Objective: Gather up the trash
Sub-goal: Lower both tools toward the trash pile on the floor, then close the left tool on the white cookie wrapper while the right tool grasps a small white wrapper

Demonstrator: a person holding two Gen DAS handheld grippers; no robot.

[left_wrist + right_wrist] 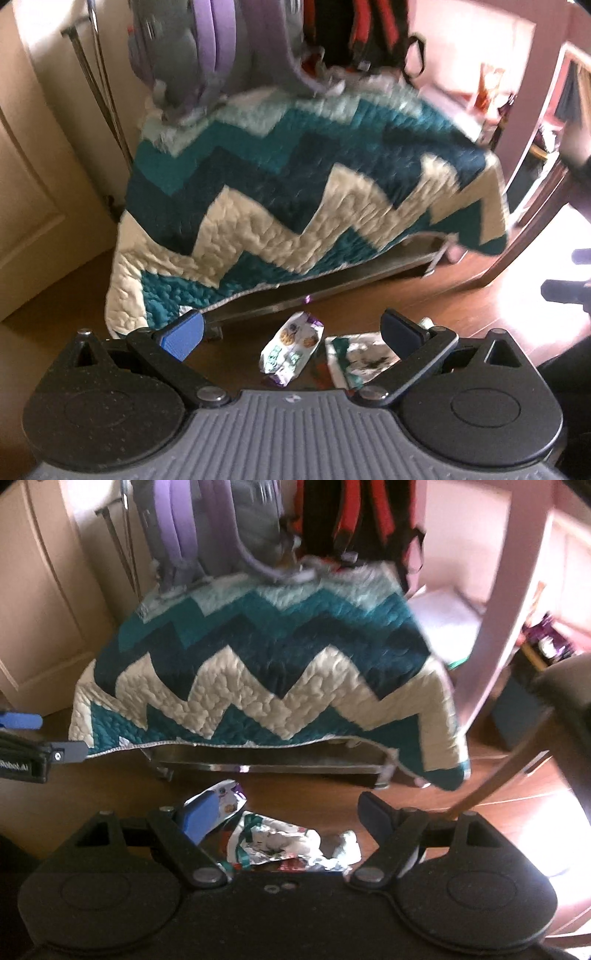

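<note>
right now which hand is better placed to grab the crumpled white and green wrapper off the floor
Right. The right tool is open with the white and green wrapper between its fingers; the left tool frames the purple wrapper instead.

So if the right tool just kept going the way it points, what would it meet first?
Most likely the crumpled white and green wrapper on the wooden floor, which lies between the open fingers of the right tool. The quilt hangs further on. Depth is hard to judge here.
</note>
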